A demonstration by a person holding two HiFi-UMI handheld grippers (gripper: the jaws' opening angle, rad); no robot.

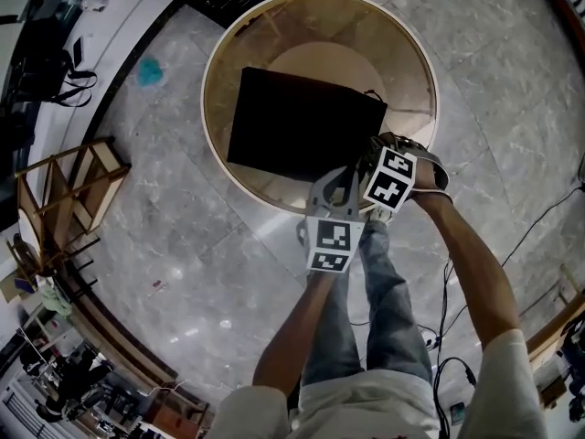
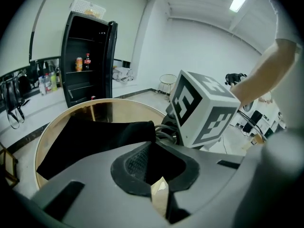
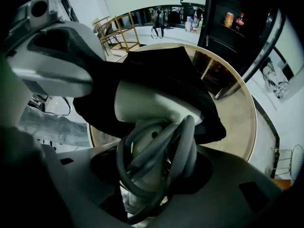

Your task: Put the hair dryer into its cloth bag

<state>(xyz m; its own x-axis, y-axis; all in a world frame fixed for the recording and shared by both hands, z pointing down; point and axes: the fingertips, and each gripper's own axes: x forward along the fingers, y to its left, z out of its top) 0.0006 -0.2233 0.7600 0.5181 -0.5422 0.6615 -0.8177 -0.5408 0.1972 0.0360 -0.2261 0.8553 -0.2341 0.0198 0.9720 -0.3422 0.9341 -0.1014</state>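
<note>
A black cloth bag [image 1: 292,122] lies flat on a round wooden table [image 1: 274,35]. At the bag's near edge my left gripper [image 1: 340,179] is shut on the fabric; in the left gripper view the black cloth [image 2: 90,137] runs into its closed jaws [image 2: 153,158]. Right beside it, my right gripper [image 1: 379,161] points steeply down. It is shut on the handle of a grey-white hair dryer [image 3: 152,103], whose grey cable [image 3: 178,151] is wound round that handle. The dryer's head sits at the bag's mouth [image 3: 156,65], partly under the cloth.
A wooden rack [image 1: 64,190] stands on the marble floor at the left. Beyond the table is a black cabinet [image 2: 88,56] with cans and bottles, and a white stool [image 2: 167,82]. Cables [image 1: 448,355] trail on the floor by the person's legs [image 1: 384,309].
</note>
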